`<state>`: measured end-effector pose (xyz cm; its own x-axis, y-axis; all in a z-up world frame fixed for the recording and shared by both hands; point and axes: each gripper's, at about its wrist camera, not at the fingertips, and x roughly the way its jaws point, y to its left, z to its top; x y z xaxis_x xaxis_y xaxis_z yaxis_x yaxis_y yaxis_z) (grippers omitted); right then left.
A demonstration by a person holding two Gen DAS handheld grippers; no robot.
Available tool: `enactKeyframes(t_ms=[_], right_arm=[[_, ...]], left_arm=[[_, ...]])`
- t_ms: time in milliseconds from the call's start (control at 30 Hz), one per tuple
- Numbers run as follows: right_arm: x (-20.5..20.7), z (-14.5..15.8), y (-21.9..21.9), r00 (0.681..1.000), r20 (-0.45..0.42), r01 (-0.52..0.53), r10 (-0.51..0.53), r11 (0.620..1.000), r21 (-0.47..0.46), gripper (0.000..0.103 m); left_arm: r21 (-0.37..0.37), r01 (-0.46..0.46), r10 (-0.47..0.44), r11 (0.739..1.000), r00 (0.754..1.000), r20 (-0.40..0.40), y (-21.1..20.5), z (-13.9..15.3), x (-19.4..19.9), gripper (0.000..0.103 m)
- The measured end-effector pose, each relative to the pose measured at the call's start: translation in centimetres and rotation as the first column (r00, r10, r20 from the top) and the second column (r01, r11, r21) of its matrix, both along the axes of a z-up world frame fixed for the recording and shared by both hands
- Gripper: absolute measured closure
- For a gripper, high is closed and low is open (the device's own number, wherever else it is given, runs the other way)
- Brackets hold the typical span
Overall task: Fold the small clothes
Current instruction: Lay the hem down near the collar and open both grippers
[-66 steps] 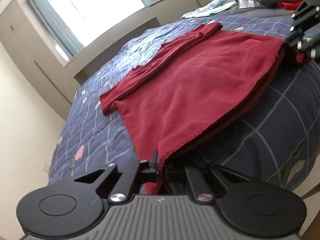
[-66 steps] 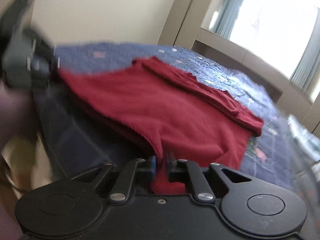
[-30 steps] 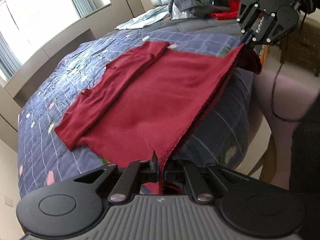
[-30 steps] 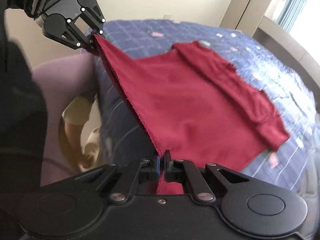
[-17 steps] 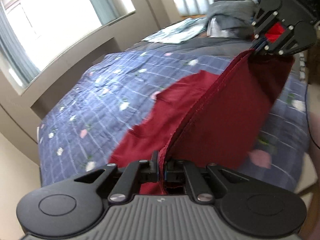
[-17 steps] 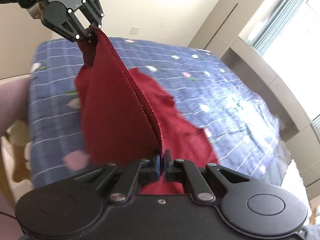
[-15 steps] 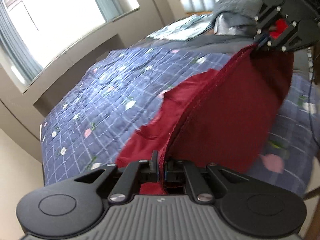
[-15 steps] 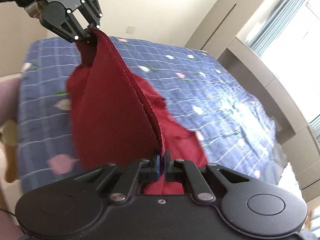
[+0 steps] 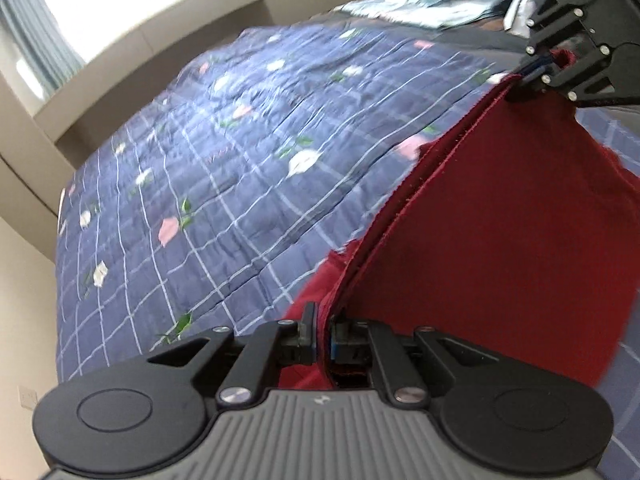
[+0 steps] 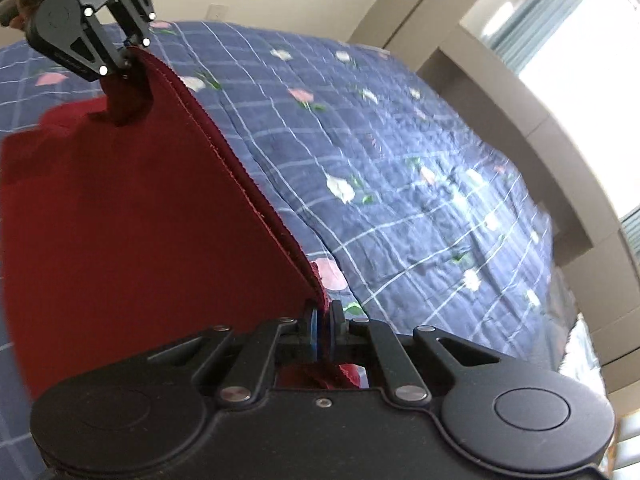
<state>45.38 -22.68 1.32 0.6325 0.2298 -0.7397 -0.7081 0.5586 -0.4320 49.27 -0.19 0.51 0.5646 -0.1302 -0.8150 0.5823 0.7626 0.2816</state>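
A dark red garment hangs between my two grippers, its hem pulled taut above the bed. My left gripper is shut on one hem corner. My right gripper is shut on the other corner. In the left wrist view the right gripper shows at the upper right, pinching the cloth. In the right wrist view the left gripper shows at the upper left, and the garment drapes down from the hem. The garment's lower part is hidden behind the hanging cloth.
A blue checked quilt with flowers covers the bed, which also shows in the right wrist view. Folded pale clothes and a grey pile lie at the bed's far end. A window ledge runs along the far side.
Both grippers have lifted the red garment's hem off the bed and carried it across over the quilt. The garment no longer lies flat and now hangs below the taut hem.
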Motion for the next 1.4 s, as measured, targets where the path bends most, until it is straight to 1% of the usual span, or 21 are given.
enactKeyframes(t_ms=[167,233,300,333,367,400,433,467,500,533,567,600,667,733,833,867,933,1033,1100,1267,1400], right_arm=[[3.4,-3.4,0.2,0.999,-0.039,0.036,-0.034,0.999,0.033,0.097],[4.2,-4.3,0.3,0.998,-0.052,0.045,-0.042,0.998,0.043,0.094],[4.8,-5.2,0.0,0.996,-0.064,0.060,-0.055,0.996,0.065,0.088],[4.9,-5.5,-0.2,0.996,-0.063,0.069,-0.065,0.995,0.077,0.085],[5.0,-5.7,-0.6,0.995,-0.057,0.084,-0.079,0.992,0.099,0.078],[5.0,-5.8,-0.9,0.994,-0.050,0.098,-0.092,0.988,0.118,0.072],[5.1,-5.8,-1.3,0.993,-0.041,0.111,-0.106,0.984,0.137,0.070],[5.1,-5.9,-1.7,0.992,-0.032,0.125,-0.121,0.980,0.158,0.060],[5.1,-5.8,-2.1,0.990,-0.023,0.141,-0.139,0.975,0.174,0.047],[5.1,-5.8,-2.5,0.987,-0.010,0.157,-0.158,0.968,0.195,0.042],[5.0,-5.6,-2.9,0.985,0.001,0.168,-0.172,0.962,0.215,0.035],[5.0,-5.5,-3.5,0.983,0.006,0.179,-0.186,0.954,0.239,0.030],[4.9,-5.2,-4.4,0.976,0.012,0.207,-0.218,0.939,0.276,0.027],[4.6,-4.8,-5.5,0.965,0.005,0.245,-0.260,0.915,0.320,0.026],[4.1,-4.4,-7.1,0.948,-0.005,0.300,-0.319,0.884,0.358,0.025],[4.0,-4.4,-7.6,0.942,-0.011,0.316,-0.335,0.876,0.365,0.024],[3.6,-4.5,-8.5,0.934,-0.023,0.339,-0.356,0.867,0.366,0.023],[3.3,-5.0,-9.1,0.926,-0.017,0.363,-0.378,0.873,0.325,0.022],[3.3,-5.2,-9.4,0.921,-0.029,0.377,-0.389,0.868,0.325,0.022],[3.0,-5.6,-9.7,0.914,-0.086,0.399,-0.396,0.840,0.369,0.023],[2.8,-6.0,-9.9,0.906,-0.147,0.421,-0.398,0.807,0.413,0.033]], left_arm=[[-0.016,-0.024,0.023,1.000,0.999,-0.035,1.0,-2.5,2.9,0.097],[-0.018,-0.022,0.021,1.000,0.999,-0.047,1.1,-3.3,3.4,0.095],[-0.019,-0.025,0.024,0.999,0.998,-0.054,1.3,-3.9,3.6,0.089],[-0.020,-0.033,0.032,0.999,0.998,-0.056,1.5,-4.3,3.8,0.080],[-0.015,-0.039,0.038,0.999,0.998,-0.052,1.6,-4.4,3.9,0.069],[-0.006,-0.043,0.043,0.999,0.998,-0.041,1.8,-4.6,4.1,0.062],[0.006,-0.043,0.043,0.999,0.999,-0.027,1.9,-4.6,4.1,0.049],[0.018,-0.042,0.043,0.999,0.999,-0.011,2.0,-4.6,4.1,0.037],[0.028,-0.041,0.041,0.999,0.999,0.005,2.2,-4.5,4.0,0.031],[0.035,-0.041,0.041,0.999,0.999,0.025,2.4,-4.4,4.0,0.019],[0.033,-0.043,0.041,0.999,0.998,0.041,2.7,-4.1,3.9,0.011],[0.015,-0.040,0.039,0.999,0.998,0.044,3.2,-3.8,3.8,0.009],[-0.038,-0.045,0.046,0.998,0.999,0.025,3.9,-3.1,3.8,0.002],[-0.110,-0.062,0.059,0.992,0.998,-0.033,5.0,-2.6,4.2,0.000],[-0.156,-0.101,0.090,0.982,0.993,-0.076,5.8,-2.1,4.8,0.000],[-0.166,-0.114,0.103,0.980,0.992,-0.075,6.0,-1.9,4.9,0.000],[-0.174,-0.151,0.147,0.973,0.989,-0.036,6.3,-1.1,5.1,0.000],[-0.199,-0.167,0.171,0.966,0.985,0.006,6.7,0.2,5.4,0.000],[-0.208,-0.207,0.217,0.956,0.976,0.024,7.1,1.1,5.9,0.000],[-0.210,-0.300,0.305,0.931,0.952,-0.009,8.4,1.4,6.6,0.000],[-0.248,-0.287,0.279,0.925,0.958,-0.066,8.6,-0.3,5.1,0.001]])
